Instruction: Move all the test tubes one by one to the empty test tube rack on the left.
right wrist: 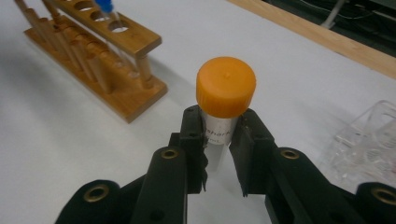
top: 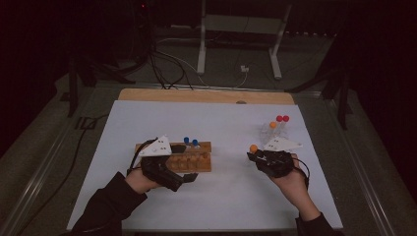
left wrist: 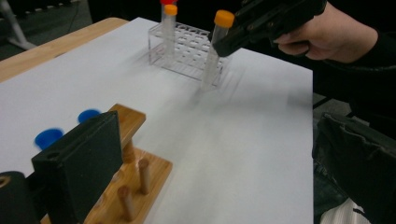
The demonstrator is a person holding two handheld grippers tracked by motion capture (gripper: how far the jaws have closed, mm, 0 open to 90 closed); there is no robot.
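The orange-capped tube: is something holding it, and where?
Yes. The right gripper clamps the orange-capped tube on its clear body just below the cap.

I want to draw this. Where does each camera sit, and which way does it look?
High view: above the table's near side, looking forward and down; both forearms and hands show.
Left gripper view: on the left gripper, looking across the wooden rack toward the clear rack.
Right gripper view: on the right gripper, along its jaws clamping the orange-capped tube.
Both gripper views share that tube.
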